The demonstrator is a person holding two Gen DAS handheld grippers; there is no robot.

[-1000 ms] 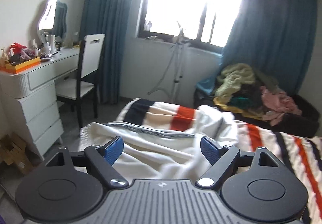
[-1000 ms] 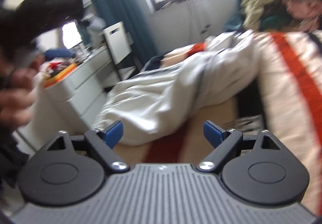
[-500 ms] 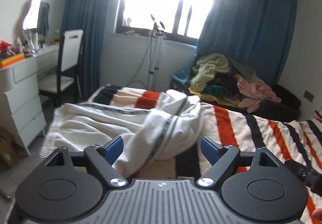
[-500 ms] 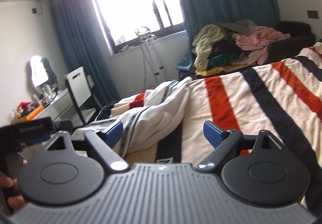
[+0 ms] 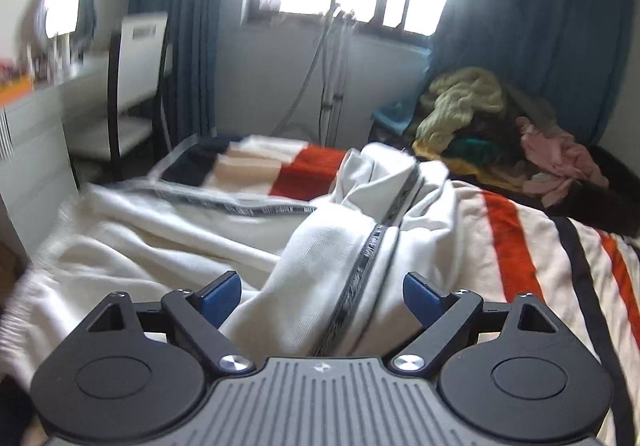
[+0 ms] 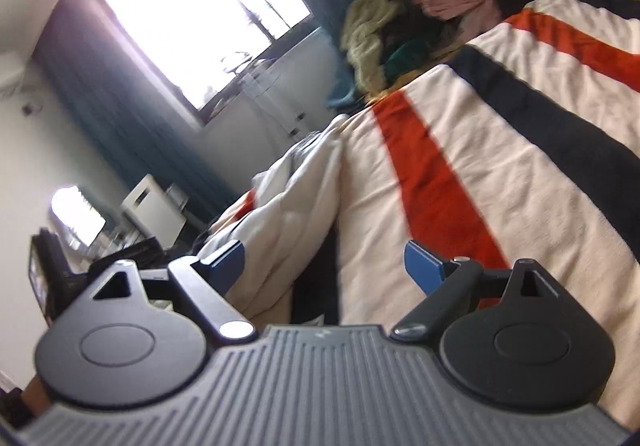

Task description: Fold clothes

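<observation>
Left gripper (image 5: 322, 290), fingers spread and empty, hovered over the crumpled white garment (image 5: 256, 242) lying on the striped blanket (image 5: 516, 246). Right gripper (image 6: 324, 264), likewise spread and empty, was tilted above the blanket beside the garment.

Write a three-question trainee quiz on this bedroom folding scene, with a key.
1. True or false: the left gripper has its jaws shut on the white garment.
2. What lies under the garment? A) striped blanket B) wooden floor C) desk
3. Fill in: the clothes pile sits beyond the bed, below the blue ____.

Key: 1 false, both grippers, the right gripper too, are open and hold nothing. 2 A. 3 curtain.
</observation>
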